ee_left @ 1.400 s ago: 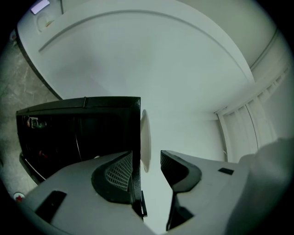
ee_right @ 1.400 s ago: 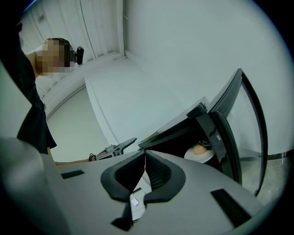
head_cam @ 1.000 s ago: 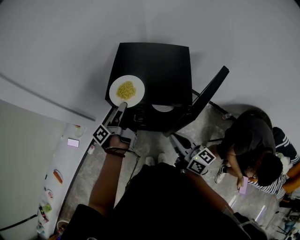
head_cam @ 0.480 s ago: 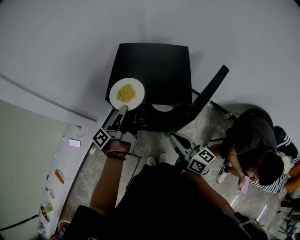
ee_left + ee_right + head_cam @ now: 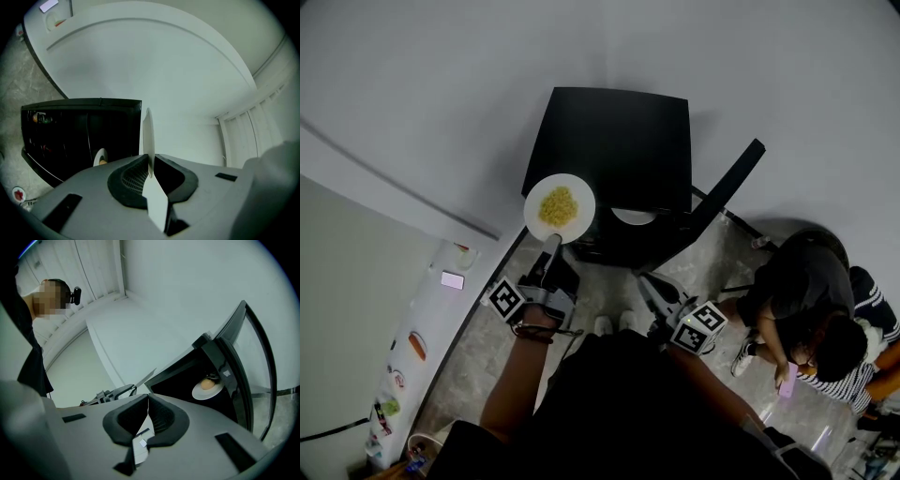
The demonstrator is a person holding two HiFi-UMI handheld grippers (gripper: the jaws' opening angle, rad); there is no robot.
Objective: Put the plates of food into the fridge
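Gripping plate (image 5: 582,221) rim, left claw (image 5: 149,168) closing on it, right claw (image 5: 146,402) shut, empty; probably needed easing into fridge (image 5: 619,155) next.

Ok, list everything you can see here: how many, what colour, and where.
mini fridge: one, black, on the floor by the wall, door open
plate of yellow food: one, white, at the fridge's front left corner
second plate: one, white, inside the fridge, with something tan on it
tall surface with stickers: one, white, far left
seated person: one, dark top, on the right
left gripper: one, grey, jaws closing on the yellow-food plate's rim
right gripper: one, grey, jaws shut, nothing between them, low by the fridge door
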